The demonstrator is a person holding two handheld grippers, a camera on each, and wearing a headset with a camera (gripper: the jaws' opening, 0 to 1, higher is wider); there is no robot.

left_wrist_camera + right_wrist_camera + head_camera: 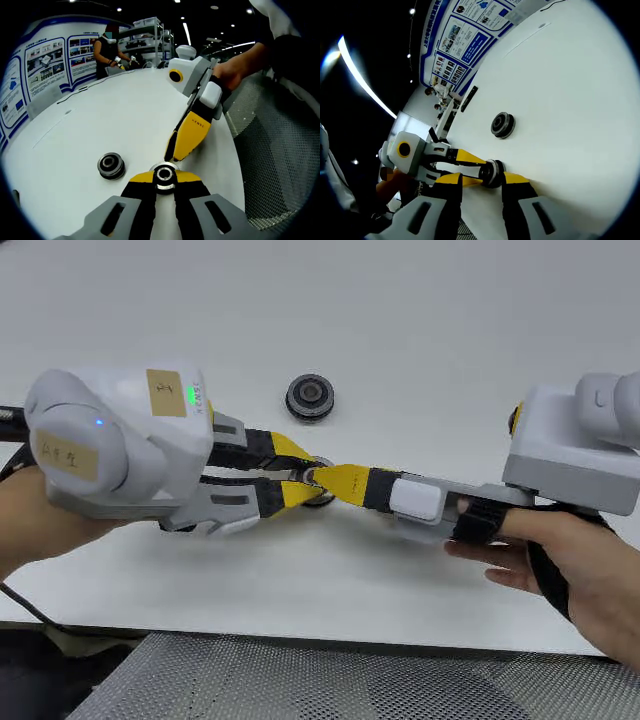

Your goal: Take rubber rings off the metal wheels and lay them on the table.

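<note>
- White table [420,330] all across the head view, with grey mesh [300,680] below its near edge. In the left gripper view, blue-framed posters [40,70] line the wall on the left, and a person [106,50] stands by shelves [150,35] at the far end of the table.
- Left gripper [303,478] comes in from the left, gripped by the left hand [30,520]. Its yellow-tipped jaws are drawn in narrow and clamped on a metal wheel [164,176].
- That wheel sits right between the yellow tips, low over the table, its round face turned to the left gripper's camera. It has a silvery rim and a dark centre.
- Right gripper [338,483] reaches in from the right, in the right hand [570,570]. Its yellow tip is up against the same wheel, meeting the left gripper nose to nose.
- In the left gripper view the right gripper's jaws look close together, their ends touching the wheel's rim. In its own view the wheel lies between its two jaws. Whether they are pinching it or just touching it, I cannot tell.
- Second wheel [310,397] lies flat on the table, beyond the two grippers and apart from both. It is dark around the outside with a paler hub.
</note>
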